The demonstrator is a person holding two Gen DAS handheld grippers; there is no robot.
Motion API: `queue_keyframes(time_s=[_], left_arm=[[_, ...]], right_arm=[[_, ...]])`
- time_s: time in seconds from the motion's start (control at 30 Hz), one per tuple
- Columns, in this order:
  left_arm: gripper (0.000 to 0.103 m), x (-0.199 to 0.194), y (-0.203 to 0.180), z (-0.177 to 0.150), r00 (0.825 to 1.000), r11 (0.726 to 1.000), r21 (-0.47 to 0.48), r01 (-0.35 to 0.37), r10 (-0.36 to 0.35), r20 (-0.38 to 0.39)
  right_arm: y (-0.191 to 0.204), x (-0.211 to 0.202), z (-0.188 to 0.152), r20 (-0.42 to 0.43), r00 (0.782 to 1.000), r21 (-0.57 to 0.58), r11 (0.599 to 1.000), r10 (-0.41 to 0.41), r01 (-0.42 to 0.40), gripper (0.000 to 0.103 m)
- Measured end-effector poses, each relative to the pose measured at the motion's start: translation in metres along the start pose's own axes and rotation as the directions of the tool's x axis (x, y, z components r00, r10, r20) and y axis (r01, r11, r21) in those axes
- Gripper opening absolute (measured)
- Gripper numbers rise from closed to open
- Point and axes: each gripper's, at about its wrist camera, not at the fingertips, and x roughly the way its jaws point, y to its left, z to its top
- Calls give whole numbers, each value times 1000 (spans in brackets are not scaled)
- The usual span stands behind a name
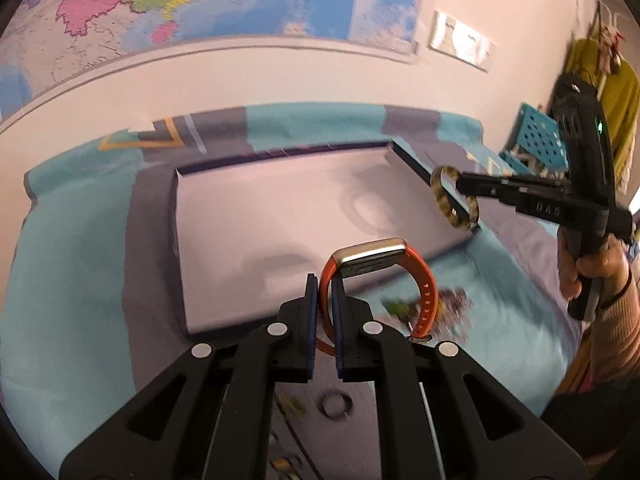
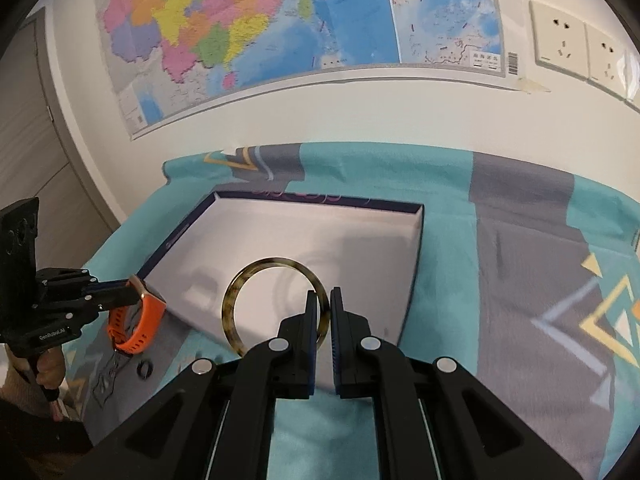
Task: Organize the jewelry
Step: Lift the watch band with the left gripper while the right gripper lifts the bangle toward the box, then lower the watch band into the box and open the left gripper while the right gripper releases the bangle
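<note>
My left gripper [image 1: 325, 285] is shut on the orange strap of a watch [image 1: 424, 292] with a silver case, held above the near edge of a shallow white box [image 1: 280, 216]. My right gripper [image 2: 325, 300] is shut on a tortoiseshell bangle [image 2: 236, 300], held over the box's near right part [image 2: 360, 248]. In the left wrist view the bangle [image 1: 440, 196] hangs at the box's right rim. In the right wrist view the watch [image 2: 138, 320] hangs at the box's left corner. The box inside is bare.
The box lies on a teal and grey patterned cloth [image 2: 520, 264]. A small dark ring [image 1: 335, 402] and blurred colourful jewelry [image 1: 452, 308] lie on the cloth near me; the ring also shows in the right wrist view [image 2: 145, 369]. A wall with a map stands behind.
</note>
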Motion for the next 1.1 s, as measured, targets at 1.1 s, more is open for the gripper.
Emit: queue_keyframes(time_s=[1.1], left_arm=[[8,139,61,90,977,984,-104,-146,127,-173]], right_arm=[[-5,134,71,-209,974,30,995,-83,91,2]])
